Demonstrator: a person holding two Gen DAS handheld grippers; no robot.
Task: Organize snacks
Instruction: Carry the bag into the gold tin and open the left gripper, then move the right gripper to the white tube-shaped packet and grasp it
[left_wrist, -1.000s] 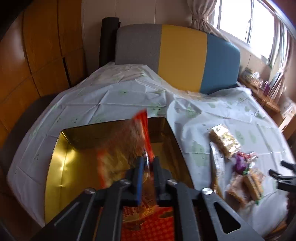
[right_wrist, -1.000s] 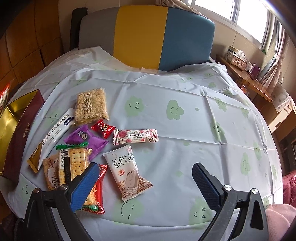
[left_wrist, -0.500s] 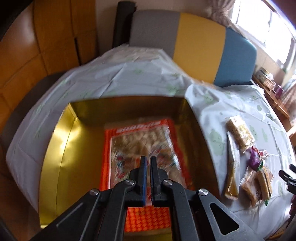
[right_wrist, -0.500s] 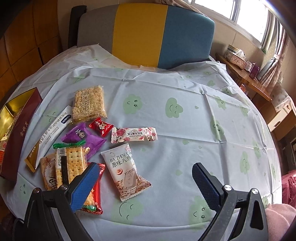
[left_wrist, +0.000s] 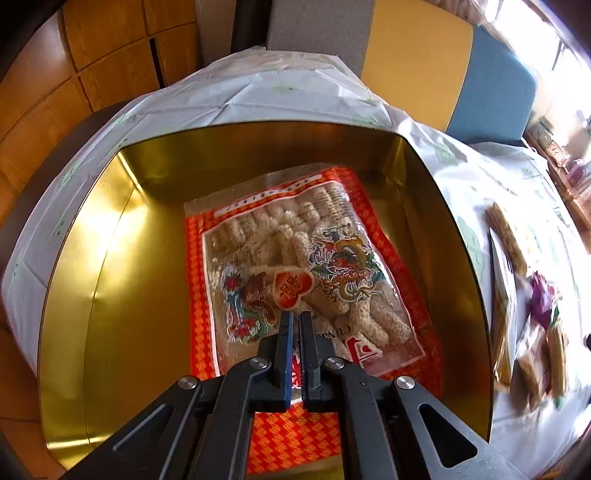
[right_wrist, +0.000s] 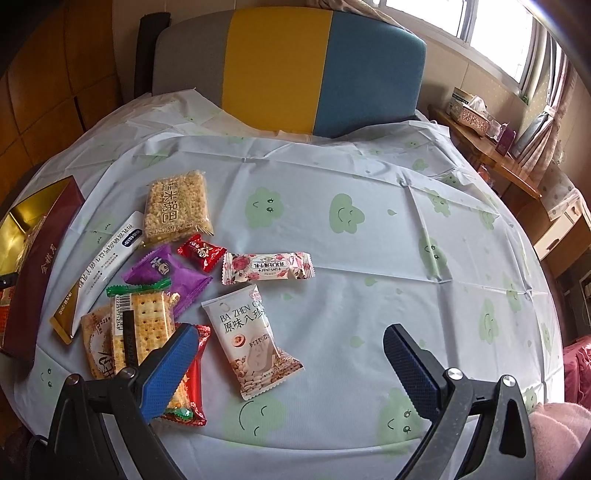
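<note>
While its two blue-padded fingers (left_wrist: 284, 343) stand pressed almost together with only a sliver of gap, the left gripper (left_wrist: 295, 321) points down into the gold box (left_wrist: 92, 295). Whether the pads pinch the film of the orange snack bag (left_wrist: 295, 258) lying flat on the box floor beneath them, or merely hang over it, cannot be told from this view. That bag, clear in the middle with pale puffed sticks inside and a dragon and phoenix print, fills the right half of the box, its far end near the back wall. Beyond the box rim the pale tablecloth (left_wrist: 258, 88) spreads out. From the right wrist camera, the right gripper (right_wrist: 291, 350) has its jaws spread wide and holds nothing, poised over the cloth beside the loose snacks: a white nut packet (right_wrist: 251, 339) between its fingers, a cracker pack (right_wrist: 144, 325) by its left finger, a purple packet (right_wrist: 166, 273), a small red candy (right_wrist: 201, 253), a rose-patterned bar (right_wrist: 267, 267), a rice cake pack (right_wrist: 177, 206) and a long white sachet (right_wrist: 99, 277). At the far left stands the box's maroon outer wall.
</note>
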